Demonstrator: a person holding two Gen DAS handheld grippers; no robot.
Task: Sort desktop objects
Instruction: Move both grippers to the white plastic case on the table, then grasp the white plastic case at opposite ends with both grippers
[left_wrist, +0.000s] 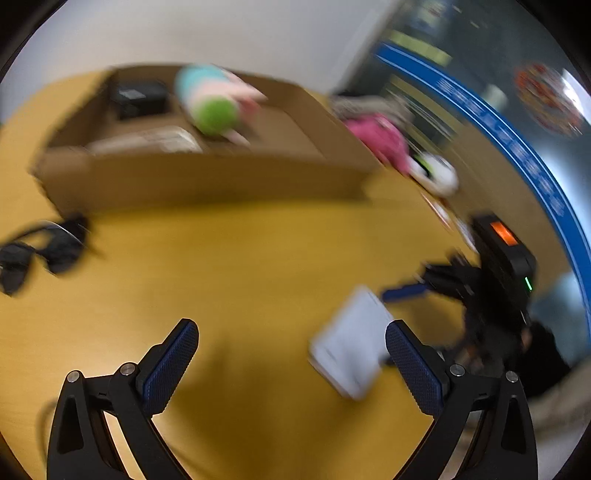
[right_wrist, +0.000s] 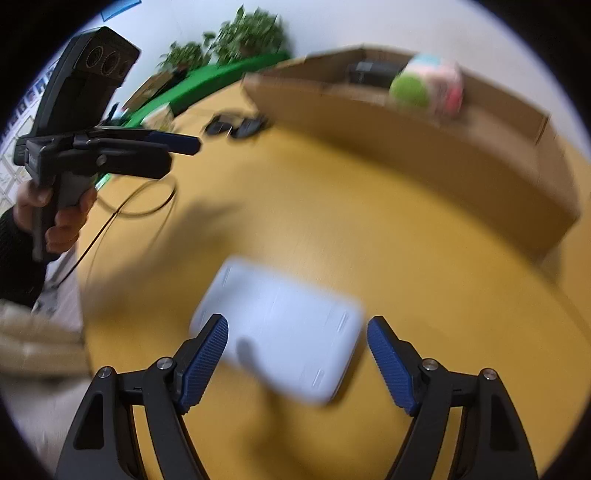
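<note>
Ideally the right tool, its jaws wide and empty above the flat white case lying on the bench, straddles its narrower edges squarely before closing, while the left tool hangs open beside it.

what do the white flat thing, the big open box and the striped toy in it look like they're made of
White flat thing: seemingly hard plastic, smooth matte, rounded corners; blur leaves it open.
Box: brown cardboard, dull, thin raw-edged walls.
Toy: probably soft plush, pastel with a fuzzy green end.
</note>
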